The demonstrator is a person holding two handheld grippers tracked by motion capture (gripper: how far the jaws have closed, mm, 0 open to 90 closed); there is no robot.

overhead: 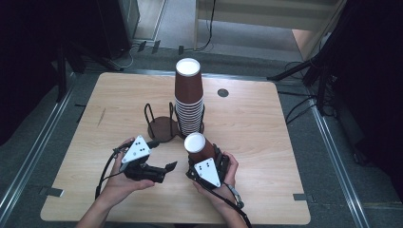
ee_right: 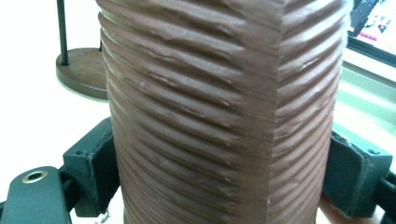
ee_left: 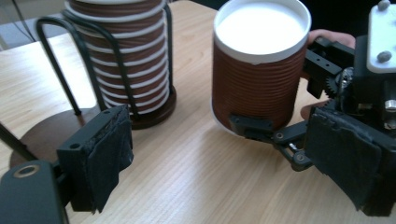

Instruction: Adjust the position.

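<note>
A single brown ribbed paper cup (overhead: 196, 145) stands upside down, white bottom up, with my right gripper (overhead: 200, 157) shut on its sides. In the right gripper view the cup (ee_right: 224, 107) sits between both pads (ee_right: 93, 163). In the left gripper view the same cup (ee_left: 257, 79) has its lower rim close to the tabletop. A tall stack of the same cups (overhead: 189, 97) stands upside down in a black wire holder (overhead: 161, 127). My left gripper (overhead: 161, 154) stands open just left of the held cup, nothing between its fingers (ee_left: 100, 156).
The holder's round dark base has an empty side to the left of the stack (ee_left: 126, 60). A wooden table (overhead: 266, 123) carries everything, with a small round grommet (overhead: 223, 92) near its far edge. Dark stands and cables surround the table.
</note>
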